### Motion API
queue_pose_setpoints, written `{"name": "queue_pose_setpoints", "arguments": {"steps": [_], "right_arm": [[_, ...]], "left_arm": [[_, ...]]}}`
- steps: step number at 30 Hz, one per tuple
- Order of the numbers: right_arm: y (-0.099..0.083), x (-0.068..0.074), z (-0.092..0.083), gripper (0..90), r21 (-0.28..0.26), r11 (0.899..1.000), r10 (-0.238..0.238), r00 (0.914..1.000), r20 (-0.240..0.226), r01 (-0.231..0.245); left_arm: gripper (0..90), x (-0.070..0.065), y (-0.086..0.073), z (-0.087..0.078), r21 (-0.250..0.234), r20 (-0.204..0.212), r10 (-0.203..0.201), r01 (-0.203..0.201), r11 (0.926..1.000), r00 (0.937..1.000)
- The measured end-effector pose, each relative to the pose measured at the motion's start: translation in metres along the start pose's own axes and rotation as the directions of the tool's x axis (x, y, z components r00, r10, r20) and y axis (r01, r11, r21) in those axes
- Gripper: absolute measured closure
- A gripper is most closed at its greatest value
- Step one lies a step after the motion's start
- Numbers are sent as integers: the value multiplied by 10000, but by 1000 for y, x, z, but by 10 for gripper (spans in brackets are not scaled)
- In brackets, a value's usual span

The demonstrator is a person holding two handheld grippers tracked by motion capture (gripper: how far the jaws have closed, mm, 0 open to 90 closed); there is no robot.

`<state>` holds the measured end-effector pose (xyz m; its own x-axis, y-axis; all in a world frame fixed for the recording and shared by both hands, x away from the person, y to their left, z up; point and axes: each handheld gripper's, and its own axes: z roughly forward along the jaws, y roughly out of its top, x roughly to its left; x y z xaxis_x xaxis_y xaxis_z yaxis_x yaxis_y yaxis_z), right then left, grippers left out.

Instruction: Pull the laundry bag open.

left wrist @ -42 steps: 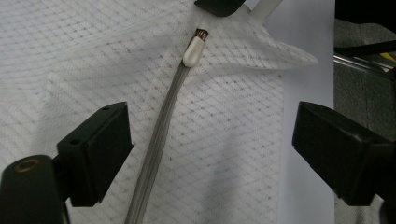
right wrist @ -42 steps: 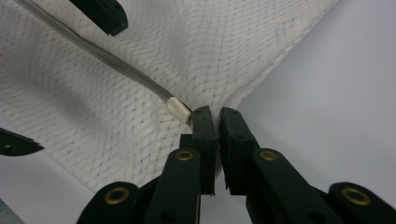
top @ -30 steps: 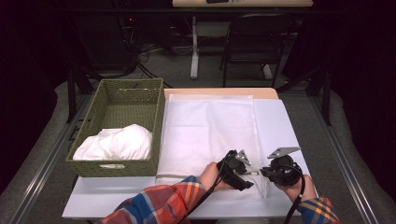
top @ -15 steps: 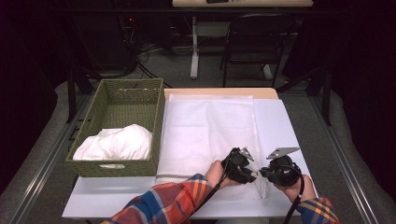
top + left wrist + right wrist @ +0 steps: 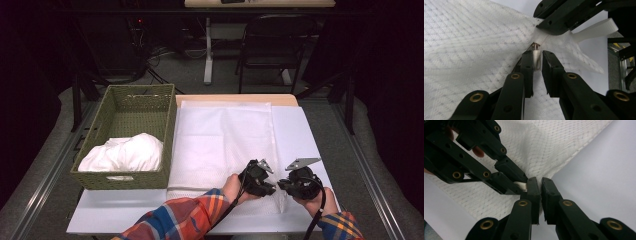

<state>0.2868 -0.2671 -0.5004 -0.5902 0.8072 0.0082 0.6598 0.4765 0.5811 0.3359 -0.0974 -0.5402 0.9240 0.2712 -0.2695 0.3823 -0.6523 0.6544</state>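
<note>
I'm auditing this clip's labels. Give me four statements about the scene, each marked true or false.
1. The green basket holds white cloth. True.
2. The mesh bag lies in the basket. False: it lies spread on the table.
3. The left gripper has a white zipper pull between its jaws. True; they have just been closing on it.
4. The right gripper hovers clear of the bag. False: its jaws pinch the bag's edge.

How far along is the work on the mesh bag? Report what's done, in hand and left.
Done: the mesh bag lies flat on the table, and the right gripper clamps its near corner. In hand: the left gripper has just been closing its jaws on the zipper pull between them. Left: the zip probably has yet to be run, and the white cloth lies in the basket.
</note>
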Motion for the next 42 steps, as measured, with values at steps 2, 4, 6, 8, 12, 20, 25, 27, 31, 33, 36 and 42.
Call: {"name": "queue_pose_setpoints", "arguments": {"steps": [2, 4, 6, 8, 12, 20, 25, 27, 31, 33, 36, 42], "right_arm": [[0, 0, 0, 857, -1, 10000, 22, 10000, -12, -22], [0, 0, 0, 857, -4, 10000, 13, 10000, -5, -13], [0, 0, 0, 858, 6, 10000, -18, 10000, -6, 18], [0, 1, 0, 858, 8, 10000, 0, 10000, 6, 0], [0, 2, 0, 858, 36, 10000, -70, 10000, 35, 69], [0, 2, 0, 859, 46, 9999, -96, 9999, 92, 95], [-1, 0, 0, 860, 118, 9999, -105, 9998, 161, 103], [-1, 0, 0, 860, 94, 9999, -125, 9997, 223, 123], [-1, 0, 0, 860, 96, 9999, -88, 9997, 223, 86], [-1, 0, -1, 859, 120, 9999, 17, 9998, 209, -20], [-1, 0, -1, 860, 121, 9999, -31, 9997, 237, 28], [-1, -1, 0, 859, 182, 9998, 1, 9996, 266, -6]], "left_arm": [[819, 0, 0, 1, -110, -102, -5, 4, 9999, 9999], [825, -1, -1, 3, -227, -31, -131, 130, 9997, 9999], [837, -1, -1, 3, -240, -185, -195, 191, 9995, 9996], [841, -1, -2, 3, -265, -104, -257, 255, 9993, 9996], [854, -2, -2, 4, -271, -216, -225, 219, 9994, 9995], [860, -3, -2, 4, -252, -242, -356, 350, 9991, 9991], [862, -2, -3, 4, -178, -403, -428, 421, 9990, 9983], [862, -2, -3, 3, -143, -481, -441, 434, 9990, 9979], [862, -1, -3, 1, -72, -363, -416, 413, 9991, 9985], [862, -2, -3, 1, -58, -377, -382, 381, 9993, 9986], [862, -2, -3, 1, -105, -362, -433, 429, 9990, 9984], [862, -1, -5, 0, -71, -310, -405, 403, 9992, 9987]]}}
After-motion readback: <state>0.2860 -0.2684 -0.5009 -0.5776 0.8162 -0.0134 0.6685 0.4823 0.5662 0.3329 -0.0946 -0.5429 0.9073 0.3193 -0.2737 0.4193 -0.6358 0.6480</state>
